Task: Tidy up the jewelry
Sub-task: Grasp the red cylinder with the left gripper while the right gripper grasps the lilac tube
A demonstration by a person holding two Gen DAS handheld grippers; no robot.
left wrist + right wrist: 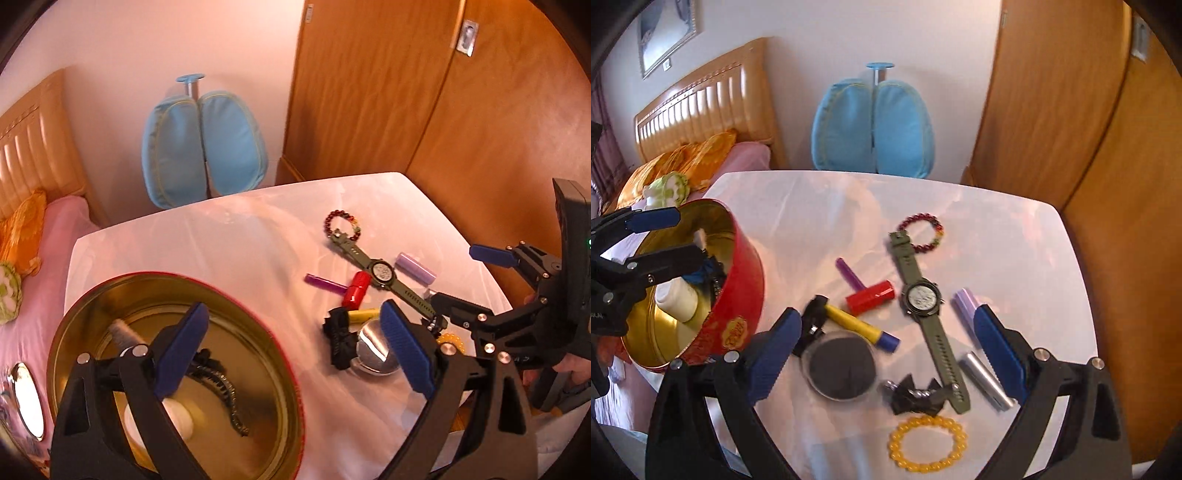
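Far left in the right-wrist view: red tin (738, 280), gold inside, standing at the left edge of the white table (1015, 236). Already inside, as far as can be made out: a white bottle (677, 297), something blue and a dark toothed hair clip (218, 387); also a blurred pale object by the inner wall, too smeared to name. Left gripper (670, 238) over the tin mouth, jaws apart, nothing between them. Gold emblem with characters on the tin's side (737, 332), too small and curved to read.

Moving right, still out on the cloth, so most of the sorting judged undone: black clip (816, 314) touching a yellow tube with a blue cap (860, 326); round clear-lidded pot with dark contents (842, 365); purple stick (849, 275) beside a red lipstick (871, 297); black bow (916, 398); yellow bead bracelet (929, 443) nearest the camera. Green watch (925, 306) lying diagonally, its far strap end touching the dark red bead bracelet (921, 232). Marks on the watch face too fine to read. Further right: lilac tube (966, 306) and silver tube (986, 380).

Right gripper (886, 354) over this scatter, jaws wide and empty, pressing on nothing.

No brand name legible anywhere.
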